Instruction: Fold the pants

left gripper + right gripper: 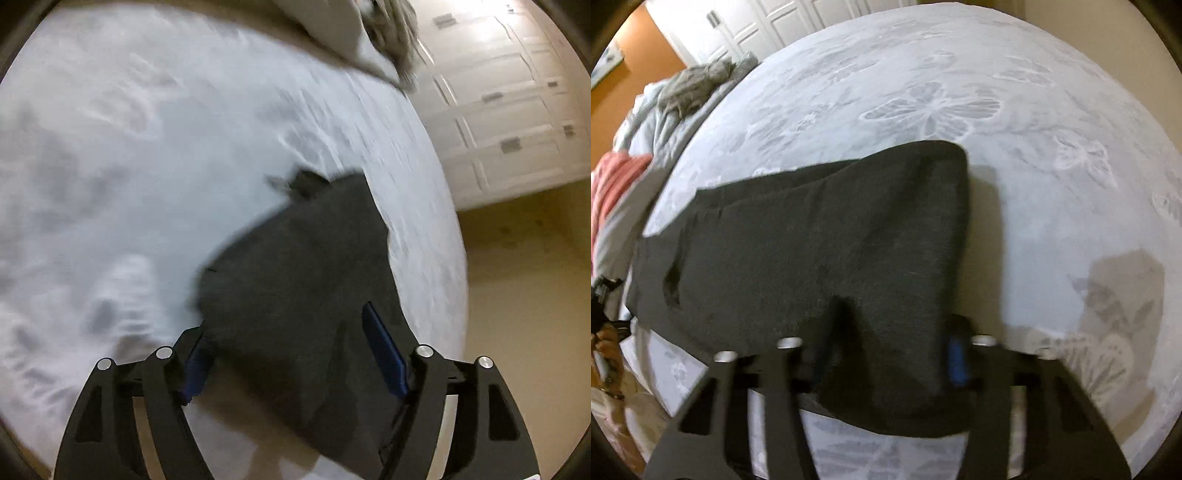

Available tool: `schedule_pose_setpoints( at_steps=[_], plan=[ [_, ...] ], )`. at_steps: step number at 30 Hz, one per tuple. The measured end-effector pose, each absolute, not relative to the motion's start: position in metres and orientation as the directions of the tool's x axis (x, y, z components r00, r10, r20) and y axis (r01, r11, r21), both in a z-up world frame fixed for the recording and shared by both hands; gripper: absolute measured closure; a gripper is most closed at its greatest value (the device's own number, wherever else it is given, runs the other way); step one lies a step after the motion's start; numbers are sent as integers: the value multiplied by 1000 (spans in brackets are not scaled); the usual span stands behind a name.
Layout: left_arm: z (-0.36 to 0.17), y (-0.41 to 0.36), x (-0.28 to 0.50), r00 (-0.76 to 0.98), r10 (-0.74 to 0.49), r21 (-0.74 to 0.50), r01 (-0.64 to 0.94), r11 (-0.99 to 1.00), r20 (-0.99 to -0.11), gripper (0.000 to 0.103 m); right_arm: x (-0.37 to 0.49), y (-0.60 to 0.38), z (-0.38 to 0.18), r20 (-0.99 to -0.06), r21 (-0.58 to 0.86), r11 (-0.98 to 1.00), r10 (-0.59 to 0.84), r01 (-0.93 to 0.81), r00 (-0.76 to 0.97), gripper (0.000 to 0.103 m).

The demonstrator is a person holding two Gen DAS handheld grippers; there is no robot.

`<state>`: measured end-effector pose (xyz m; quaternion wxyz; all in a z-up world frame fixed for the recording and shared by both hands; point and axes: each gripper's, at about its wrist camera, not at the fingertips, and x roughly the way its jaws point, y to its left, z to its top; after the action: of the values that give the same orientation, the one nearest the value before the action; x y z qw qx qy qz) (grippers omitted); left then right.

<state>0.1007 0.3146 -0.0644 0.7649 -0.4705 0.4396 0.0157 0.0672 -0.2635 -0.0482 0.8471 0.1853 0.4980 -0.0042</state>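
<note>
Left gripper (295, 354): two matte black fingers on paired curved linkage arms with elongated cut-out slots. Four round silver pivot pins cap the linkage tops, two per side. Flat blue pads (386, 354) line the inner faces of the fingers.

Right gripper (890, 354): same build, with black slotted linkage arms and four silver pivot pins, motion-blurred. One blue pad (957, 360) shows on the right finger; the left finger's inner face is dark and indistinct.

Person's hand (604, 354): partly visible at the left edge, blurred; a dark band seems to sit at the wrist.

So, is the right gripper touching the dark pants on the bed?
Touching. The right wrist view shows the right gripper with the pants bunched between its fingers, the fabric pressing against both.
</note>
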Motion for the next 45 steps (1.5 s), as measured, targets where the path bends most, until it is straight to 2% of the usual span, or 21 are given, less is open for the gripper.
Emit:
schedule_pose_setpoints(
  at_steps=[2,3,6,10,15,17,18,19,20,21,23,26,32,34,36,39,40,41,43,44,45],
  plan=[
    [-68,318,105,624,-430,-742,-411,529,-652,77,65,-269,-49,-841,330,921,188,207,507,73],
    [-75,318,107,617,-475,-771,-406,490,-627,89,65,-269,-50,-842,331,919,186,213,507,72],
    [-66,317,99,656,-458,-792,-410,452,-600,90,66,-267,-49,-844,323,919,171,227,509,68],
    [25,252,85,744,-328,-680,-222,699,-582,90,68,-262,-46,-852,285,930,133,234,507,66],
    [131,108,64,768,-471,-592,150,791,-434,90,64,-266,-29,-850,198,942,29,269,526,66],
    [139,45,59,715,-523,-534,245,809,-464,88,59,-271,-15,-822,173,943,-21,285,570,63],
    [134,18,52,674,-547,-511,281,812,-496,80,56,-275,-9,-802,192,940,-15,282,597,52],
    [123,-9,51,623,-572,-491,322,810,-535,52,52,-281,-2,-776,238,932,13,273,631,46],
    [100,-43,47,548,-586,-462,362,809,-597,32,50,-285,2,-757,279,924,43,263,652,42],
    [80,-65,41,506,-580,-441,377,815,-638,14,49,-288,3,-747,306,918,66,254,661,42],
    [44,-88,27,469,-575,-417,402,815,-671,15,49,-292,4,-737,355,905,116,235,666,42],
    [20,-82,11,487,-544,-361,423,831,-683,15,54,-291,3,-726,416,889,199,190,658,42],
    [11,-8,23,640,-427,-335,268,903,-639,12,83,-260,-13,-758,417,902,280,108,589,42],
    [12,13,42,664,-363,-323,188,927,-654,12,91,-252,-26,-791,396,910,270,122,549,42],
    [14,25,50,669,-357,-346,157,925,-652,12,97,-247,-39,-817,363,921,241,142,524,40],
    [16,33,60,683,-360,-372,137,918,-635,12,94,-238,-43,-805,345,929,221,132,551,37],
    [18,38,60,686,-354,-367,135,920,-635,12,93,-233,-41,-799,327,939,214,108,561,43],
    [18,38,61,693,-336,-348,130,928,-638,12,92,-229,-41,-792,330,940,226,86,567,60],
    [18,41,58,702,-306,-318,119,940,-643,12,88,-224,-33,-779,310,948,208,74,592,78],
    [19,41,56,713,-286,-299,112,948,-640,12,87,-224,-23,-755,325,944,224,54,616,90],
    [20,41,56,723,-270,-287,104,952,-636,12,85,-225,-9,-721,361,932,258,31,644,91]
  ],
)
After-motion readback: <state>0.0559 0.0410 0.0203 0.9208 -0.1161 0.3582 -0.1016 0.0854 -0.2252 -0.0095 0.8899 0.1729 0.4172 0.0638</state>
